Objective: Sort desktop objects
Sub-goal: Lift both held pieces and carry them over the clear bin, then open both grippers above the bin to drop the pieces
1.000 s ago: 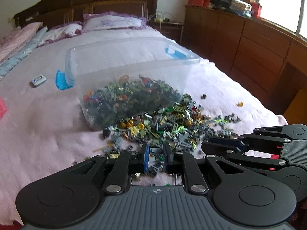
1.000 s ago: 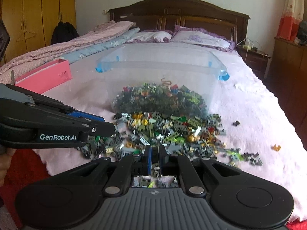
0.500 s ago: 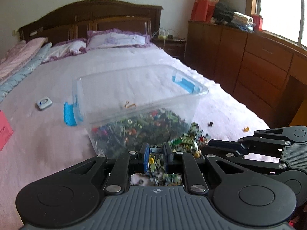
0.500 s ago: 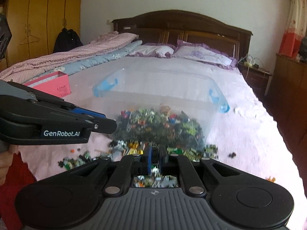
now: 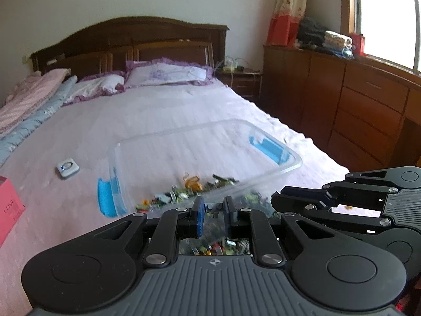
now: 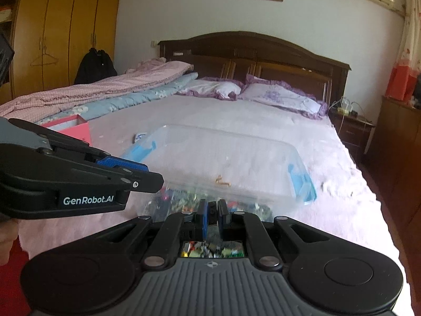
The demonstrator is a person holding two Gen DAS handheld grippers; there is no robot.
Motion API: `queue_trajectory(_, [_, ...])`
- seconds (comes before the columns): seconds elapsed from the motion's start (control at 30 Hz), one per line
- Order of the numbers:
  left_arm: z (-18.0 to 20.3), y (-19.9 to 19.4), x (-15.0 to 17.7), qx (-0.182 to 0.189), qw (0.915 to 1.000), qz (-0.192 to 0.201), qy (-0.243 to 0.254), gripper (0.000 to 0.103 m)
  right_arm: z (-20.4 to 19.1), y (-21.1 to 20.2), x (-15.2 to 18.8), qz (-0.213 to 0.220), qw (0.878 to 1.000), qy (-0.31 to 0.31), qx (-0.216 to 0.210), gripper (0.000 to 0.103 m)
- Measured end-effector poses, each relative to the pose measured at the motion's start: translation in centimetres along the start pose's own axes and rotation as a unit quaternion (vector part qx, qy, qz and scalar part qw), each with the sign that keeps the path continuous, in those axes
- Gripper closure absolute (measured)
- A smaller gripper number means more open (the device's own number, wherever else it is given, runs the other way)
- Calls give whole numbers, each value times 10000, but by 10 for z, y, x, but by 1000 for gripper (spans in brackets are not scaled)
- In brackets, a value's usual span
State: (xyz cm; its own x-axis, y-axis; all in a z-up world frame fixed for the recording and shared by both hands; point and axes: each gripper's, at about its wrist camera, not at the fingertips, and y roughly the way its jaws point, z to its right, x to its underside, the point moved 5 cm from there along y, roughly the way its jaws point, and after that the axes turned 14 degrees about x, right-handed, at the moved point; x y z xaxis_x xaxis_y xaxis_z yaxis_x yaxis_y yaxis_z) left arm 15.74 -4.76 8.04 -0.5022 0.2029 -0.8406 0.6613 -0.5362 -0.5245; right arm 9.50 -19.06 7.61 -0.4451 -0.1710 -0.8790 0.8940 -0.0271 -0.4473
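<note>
A clear plastic bin with blue handles stands on the pink bed cover, small mixed toy bricks lying along its near wall. More loose bricks show just below my fingers. My left gripper hangs in front of the bin's near edge, shut on a small grey-blue brick. My right gripper is beside it, jaws almost touching, with what looks like a small dark brick pinched between the pads. Each gripper also appears side-on in the other's view.
A pink box and a small white device lie left of the bin. One orange piece sits on the cover at the right. Wooden drawers line the right wall. Pillows and folded quilts are at the bed's head.
Both grippers have risen and tilted up, still closed. The bin now sits lower in both views. The spilled pile in front of it has mostly dropped out of sight behind the gripper bodies.
</note>
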Motion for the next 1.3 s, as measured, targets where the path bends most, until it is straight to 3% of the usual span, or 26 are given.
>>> queue_trajectory(0.47, [-15,26,-22,-86,9997,65,203,86,0,39,-37,193,9998,-76,17,95])
queue_trajectory(0.8, [-40,62,-32,-215,9995,-116,176,84,-2,94,-52,74,9999,-24,102,94])
queue_trajectory(0.9, [-46,64,-29,-230,9996,-142,128,79,1,108,-50,-82,9998,100,121,83])
queue_trajectory(1.0, [-47,63,-22,-246,9995,-185,108,65,7,110,-43,-161,9994,270,136,76])
queue_trajectory(1.07, [-47,58,-16,-246,9995,-199,64,56,11,109,-36,-209,9990,357,167,62])
queue_trajectory(1.23, [-42,37,0,-207,9997,-131,-91,36,22,87,-14,-249,9979,542,248,39])
queue_trajectory(1.3, [-39,26,7,-184,9997,-115,-135,35,26,75,-1,-375,9967,651,296,32])
